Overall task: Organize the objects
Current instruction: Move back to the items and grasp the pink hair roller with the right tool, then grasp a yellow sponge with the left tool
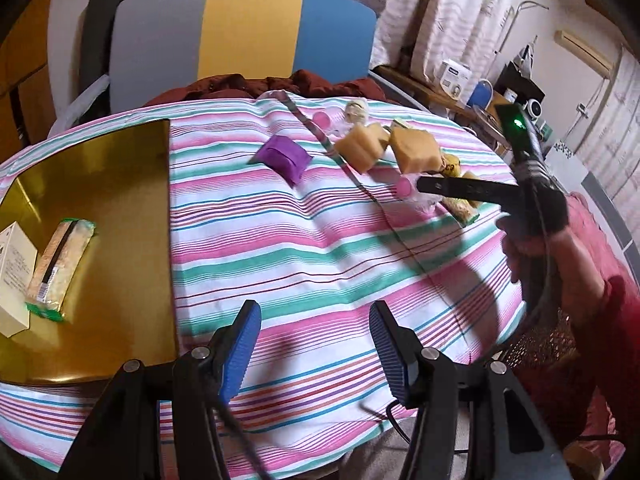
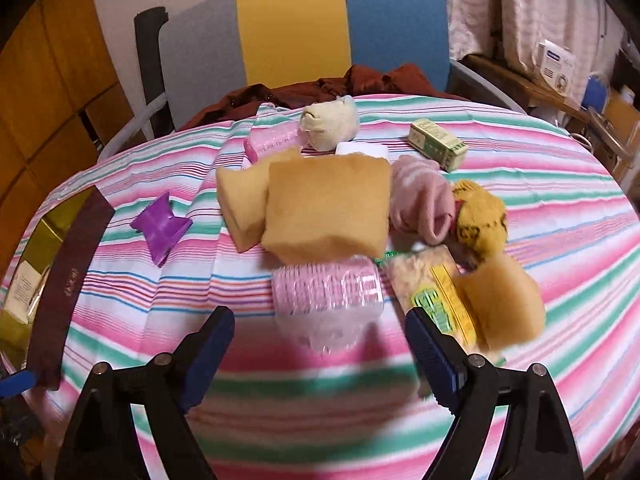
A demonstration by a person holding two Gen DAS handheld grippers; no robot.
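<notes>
Right now your left gripper (image 1: pixel 314 344) hangs over bare striped tablecloth (image 1: pixel 320 240) with its blue pads apart and nothing between them. Just to its left lies the gold tray (image 1: pixel 120 208), which already holds a pale box (image 1: pixel 12 272) and, beside it, a long packet with green ends (image 1: pixel 60 268). Further out on the cloth sits a purple pouch (image 1: pixel 282 158), alone, and beyond it the pile of tan sponges (image 1: pixel 384 146). Your right gripper (image 2: pixel 320 340) stands wide open, empty, pointing down at a pink ribbed roll in clear wrap (image 2: pixel 328 292) that lies just ahead of the fingertips, not touched by either pad. To the right of that roll, a yellow and green packet (image 2: pixel 434 300) lies partly under a tan sponge (image 2: pixel 504 300). Behind the roll, 2 more tan sponges (image 2: pixel 328 208) lie touching each other, with a pink striped sock (image 2: pixel 424 200) and a yellow bundle (image 2: pixel 480 216) at their right. At the far edge are a cream bundle (image 2: pixel 330 124), another pink roll (image 2: pixel 272 144) and a small green box (image 2: pixel 438 144). From the left wrist view your right hand (image 1: pixel 548 248) shows in a red sleeve (image 1: pixel 616 308).
</notes>
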